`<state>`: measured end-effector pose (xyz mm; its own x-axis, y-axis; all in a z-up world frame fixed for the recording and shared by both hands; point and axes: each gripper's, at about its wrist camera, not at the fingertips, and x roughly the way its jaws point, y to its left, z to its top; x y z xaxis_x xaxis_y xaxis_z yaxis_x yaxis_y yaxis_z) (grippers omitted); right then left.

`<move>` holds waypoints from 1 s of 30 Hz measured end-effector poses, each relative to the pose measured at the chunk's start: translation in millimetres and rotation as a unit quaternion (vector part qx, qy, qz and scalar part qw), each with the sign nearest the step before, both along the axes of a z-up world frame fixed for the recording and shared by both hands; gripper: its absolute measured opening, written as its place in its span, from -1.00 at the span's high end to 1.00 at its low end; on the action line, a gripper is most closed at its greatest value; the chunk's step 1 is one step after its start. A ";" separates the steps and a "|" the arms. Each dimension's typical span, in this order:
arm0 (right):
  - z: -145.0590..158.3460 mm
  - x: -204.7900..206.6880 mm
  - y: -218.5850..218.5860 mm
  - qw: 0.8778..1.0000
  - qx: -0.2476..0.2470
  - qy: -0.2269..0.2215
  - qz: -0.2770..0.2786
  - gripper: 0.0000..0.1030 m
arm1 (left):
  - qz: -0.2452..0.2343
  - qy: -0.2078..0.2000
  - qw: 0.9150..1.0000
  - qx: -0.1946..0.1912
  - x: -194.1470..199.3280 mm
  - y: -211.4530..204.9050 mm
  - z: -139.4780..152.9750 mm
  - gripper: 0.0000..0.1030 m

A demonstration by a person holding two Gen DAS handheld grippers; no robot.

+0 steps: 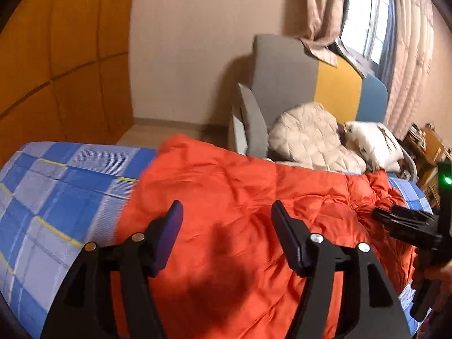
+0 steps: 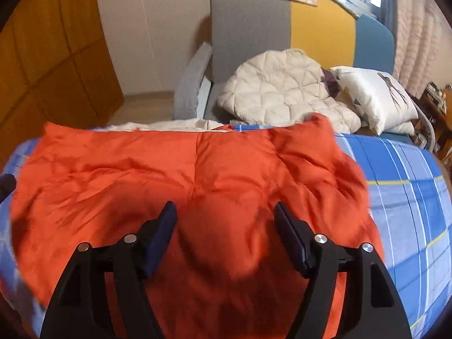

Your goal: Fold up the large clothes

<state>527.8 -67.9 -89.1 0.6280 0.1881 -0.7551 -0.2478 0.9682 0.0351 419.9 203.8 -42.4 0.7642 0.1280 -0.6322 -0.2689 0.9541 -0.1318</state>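
Lying rumpled on checked bedsheet [image 2: 409, 186], orange padded garment [image 2: 169, 175], left gripper [image 1: 226, 220] and right gripper [image 2: 224, 217] spread, empty.

Smooth orange padded cloth jacket [image 2: 169, 169] on matt checked cotton sheet [image 2: 409, 197].

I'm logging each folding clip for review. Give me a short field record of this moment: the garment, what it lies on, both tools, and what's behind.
garment: orange padded jacket, spread out and rumpled
surface: bed with blue checked sheet
left tool: open, nothing between the pads, above the jacket
right tool: open, nothing between the pads, above the jacket
behind: grey, yellow and blue sofa holding a cream quilted jacket and a white cushion
fold state: cannot tell
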 end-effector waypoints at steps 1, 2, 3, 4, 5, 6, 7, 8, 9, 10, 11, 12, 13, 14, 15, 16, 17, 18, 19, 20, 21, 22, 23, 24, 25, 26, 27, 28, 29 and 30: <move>2.9 -10.8 -10.7 1.000 0.009 -0.002 -0.007 -0.46 | 0.002 -0.004 1.000 -0.004 -8.1 3.8 3.1 -0.30; 4.9 -20.9 -22.6 1.000 0.017 -0.002 -0.018 -0.47 | 0.007 -0.005 1.000 -0.006 -13.4 6.4 5.4 -0.32; 6.7 -30.4 -34.0 0.999 0.025 -0.004 -0.027 -0.47 | 0.009 -0.009 1.000 -0.006 -22.4 9.2 8.1 -0.32; 7.6 -38.7 -44.8 0.999 0.030 -0.005 -0.036 -0.47 | 0.010 -0.012 1.000 -0.006 -31.5 10.8 10.0 -0.32; 8.3 -47.3 -57.4 0.998 0.033 -0.005 -0.050 -0.47 | 0.011 -0.014 1.000 -0.004 -38.3 12.2 11.9 -0.34; 8.8 -54.8 -69.8 0.997 0.037 -0.007 -0.064 -0.47 | 0.013 -0.016 1.000 -0.002 -47.1 12.9 13.8 -0.36; 8.8 -61.7 -82.0 0.996 0.042 -0.008 -0.077 -0.50 | 0.013 -0.018 1.000 -0.002 -51.8 12.8 14.1 -0.38; 7.8 -68.5 -95.5 0.995 0.048 -0.007 -0.092 -0.60 | 0.013 -0.020 1.000 -0.002 -61.5 13.4 14.4 -0.42; 6.3 -74.9 -108.3 0.993 0.053 -0.005 -0.105 -0.62 | 0.012 -0.020 1.000 -0.001 -66.9 13.2 13.2 -0.45; 3.3 -77.5 -119.2 0.992 0.058 -0.001 -0.115 -0.62 | 0.010 -0.018 1.000 0.001 -72.5 13.0 10.8 -0.45; -1.1 -80.6 -130.8 0.990 0.064 0.006 -0.126 -0.62 | 0.010 -0.017 1.000 0.003 -77.6 12.6 8.2 -0.48; -6.0 -81.8 -140.6 0.988 0.073 0.014 -0.135 -0.62 | 0.009 -0.015 1.000 0.003 -82.4 13.4 4.5 -0.53; -10.3 -83.7 -148.1 0.986 0.083 0.020 -0.140 -0.62 | 0.007 -0.010 1.000 0.000 -86.9 15.0 -0.7 -0.54; -15.7 -85.0 -155.2 0.984 0.096 0.029 -0.144 -0.62 | 0.006 -0.007 1.000 -0.004 -91.3 16.7 -4.7 -0.55; -18.9 -85.4 -159.2 0.983 0.105 0.035 -0.148 -0.62 | 0.007 -0.003 1.000 -0.008 -93.9 19.5 -9.2 -0.56; -23.7 -84.9 -164.5 0.981 0.119 0.042 -0.150 -0.62 | 0.009 0.003 1.000 -0.012 -96.9 23.3 -14.7 -0.57; -26.5 -84.1 -167.0 0.979 0.129 0.047 -0.152 -0.62 | 0.007 0.011 1.000 -0.023 -101.1 29.8 -22.4 -0.58; -31.0 -82.0 -171.1 0.976 0.139 0.053 -0.159 -0.62 | 0.008 0.013 0.999 -0.030 -103.3 34.6 -27.6 -0.60; -35.3 -79.1 -173.9 0.973 0.152 0.062 -0.161 -0.62 | 0.014 0.019 0.999 -0.036 -106.8 41.4 -34.0 -0.61; -38.7 -77.9 -175.2 0.971 0.165 0.068 -0.157 -0.62 | 0.011 0.027 0.998 -0.050 -107.7 48.1 -40.7 -0.62; -44.6 -73.7 -176.9 0.968 0.180 0.078 -0.158 -0.62 | 0.009 0.032 0.997 -0.064 -108.4 53.4 -46.7 -0.62; -48.5 -72.7 -176.3 0.967 0.182 0.081 -0.158 -0.62 | 0.017 0.035 0.997 -0.073 -109.3 59.6 -52.4 -0.62; -52.0 -70.3 -175.4 0.966 0.190 0.084 -0.151 -0.62 | 0.023 0.038 0.995 -0.088 -110.7 67.7 -59.1 -0.62; -55.8 -67.3 -174.1 0.966 0.195 0.090 -0.147 -0.62 | 0.016 0.036 0.993 -0.111 -111.4 75.3 -65.2 -0.62; -58.3 -64.6 -172.1 0.965 0.195 0.095 -0.146 -0.62 | 0.022 0.037 0.991 -0.123 -111.4 81.4 -70.9 -0.62; -59.9 -62.0 -170.0 0.965 0.200 0.095 -0.140 -0.62 | 0.025 0.041 0.990 -0.132 -110.8 86.7 -76.7 -0.58; -60.3 -59.5 -168.3 0.964 0.208 0.097 -0.132 -0.61 | 0.019 0.042 0.988 -0.145 -108.9 89.0 -80.9 -0.48; -61.5 -57.5 -166.7 0.964 0.212 0.101 -0.128 -0.50 | 0.010 0.044 0.985 -0.166 -106.0 92.8 -87.1 -0.41; -62.6 -55.8 -164.5 0.963 0.217 0.104 -0.125 -0.38 | 0.015 0.049 0.985 -0.167 -104.1 94.4 -91.1 -0.36; -62.8 -54.4 -163.4 0.962 0.222 0.104 -0.122 -0.31 | 0.015 0.049 0.984 -0.169 -102.9 94.6 -94.2 -0.34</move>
